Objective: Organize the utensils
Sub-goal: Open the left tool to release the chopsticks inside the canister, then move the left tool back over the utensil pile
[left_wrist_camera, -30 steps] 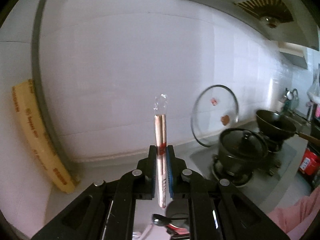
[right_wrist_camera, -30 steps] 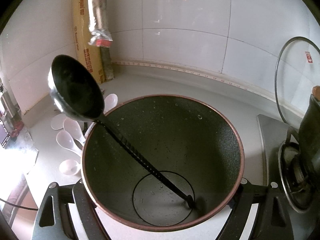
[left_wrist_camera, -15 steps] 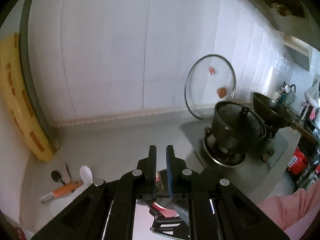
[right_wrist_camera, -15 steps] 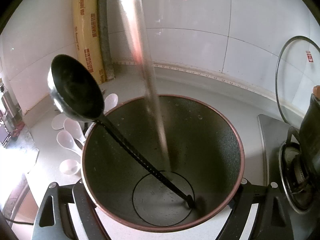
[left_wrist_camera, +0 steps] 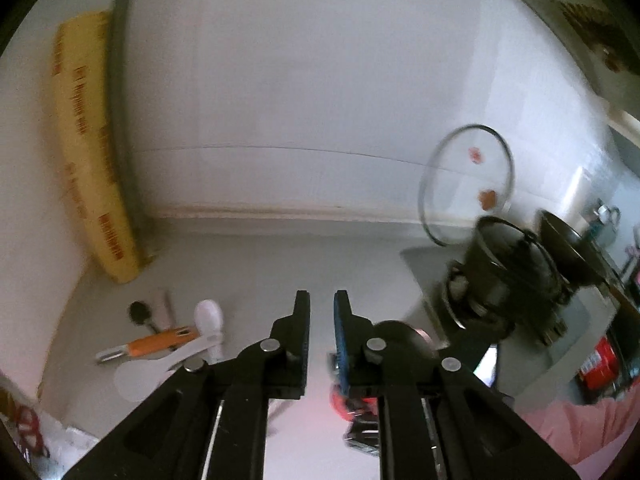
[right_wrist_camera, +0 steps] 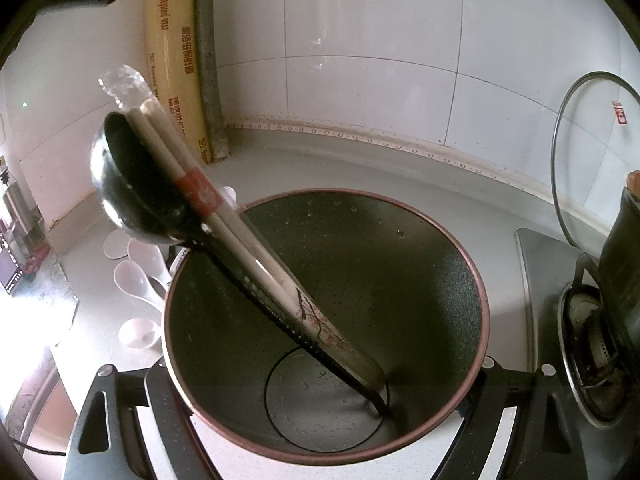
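A dark round utensil holder (right_wrist_camera: 476, 280) with a copper rim fills the right wrist view, and my right gripper (right_wrist_camera: 324, 368) is shut on it, one finger on each side. Inside it lean a black ladle (right_wrist_camera: 128, 184) and a plastic-wrapped pair of white chopsticks (right_wrist_camera: 200, 196) with a red band. My left gripper (left_wrist_camera: 322, 300) hangs above the counter with its jaws opening and nothing between them. Below it to the left lie an orange-handled peeler (left_wrist_camera: 160, 340), a white spoon (left_wrist_camera: 208, 316) and a small black spoon (left_wrist_camera: 138, 312). Several white spoons (right_wrist_camera: 136, 276) lie left of the holder.
A yellow box of cling film (right_wrist_camera: 176, 60) leans in the corner by a grey pipe. A glass lid (right_wrist_camera: 592, 160) rests against the tiled wall. On the stove to the right stand a black pot (left_wrist_camera: 508, 264) and a wok (left_wrist_camera: 568, 248). A pink sleeve (left_wrist_camera: 580, 428) shows at lower right.
The left gripper held the wrapped chopsticks upright, then let them go; they fell into the holder and now lean on the ladle. The left gripper has sunk and tipped toward the counter.
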Motion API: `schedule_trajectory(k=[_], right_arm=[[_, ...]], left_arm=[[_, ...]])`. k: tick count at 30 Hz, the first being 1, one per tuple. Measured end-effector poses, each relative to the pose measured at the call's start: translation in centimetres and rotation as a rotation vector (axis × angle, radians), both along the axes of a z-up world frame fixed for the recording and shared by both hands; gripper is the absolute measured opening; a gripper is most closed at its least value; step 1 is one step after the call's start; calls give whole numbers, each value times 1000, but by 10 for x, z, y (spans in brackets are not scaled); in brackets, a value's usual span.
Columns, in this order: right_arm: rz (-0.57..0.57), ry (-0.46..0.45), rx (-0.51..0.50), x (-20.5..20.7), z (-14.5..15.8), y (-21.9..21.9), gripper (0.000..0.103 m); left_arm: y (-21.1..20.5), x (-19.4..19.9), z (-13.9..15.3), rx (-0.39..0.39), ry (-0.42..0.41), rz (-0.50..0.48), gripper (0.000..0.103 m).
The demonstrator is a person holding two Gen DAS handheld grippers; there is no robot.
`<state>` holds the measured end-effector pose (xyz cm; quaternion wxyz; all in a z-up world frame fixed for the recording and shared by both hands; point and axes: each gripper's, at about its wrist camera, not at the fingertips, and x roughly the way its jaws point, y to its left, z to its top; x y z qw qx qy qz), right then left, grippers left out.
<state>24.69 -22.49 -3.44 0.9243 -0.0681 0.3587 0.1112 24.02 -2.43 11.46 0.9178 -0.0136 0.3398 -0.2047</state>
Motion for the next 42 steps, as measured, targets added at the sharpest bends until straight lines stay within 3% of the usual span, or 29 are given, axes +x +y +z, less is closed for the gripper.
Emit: schedule_trajectory(k=[3,11,13,24,28,32,35,42], right_arm=[[-5,-1,1,0,0,-1,90],[-33,-7,12,-3,-1,-6,90],[-43,-8,14,-4,0,-9,90],[-59,-12,9,-2,-1,-11,90],[-59,-12,8,-1,0,-11,90],[-58,-12,9,-1,0,-12,90],[-59,-12,9,-1,0,-12,90],[-62,-12,7,-1,0,-13,90]], left_arm=[[20,3,-6,3,13,81,31],[60,10,-38,20,104,255,49],[68,10,-48,16,134,282,61],[105,12,-99,14,279,433,73],[119,10,-115,-28,321,492,86],[128,7,-127,-45,350,540,89],[133,5,-137,-59,367,574,98],[127,4,-162,-71,412,562,100]])
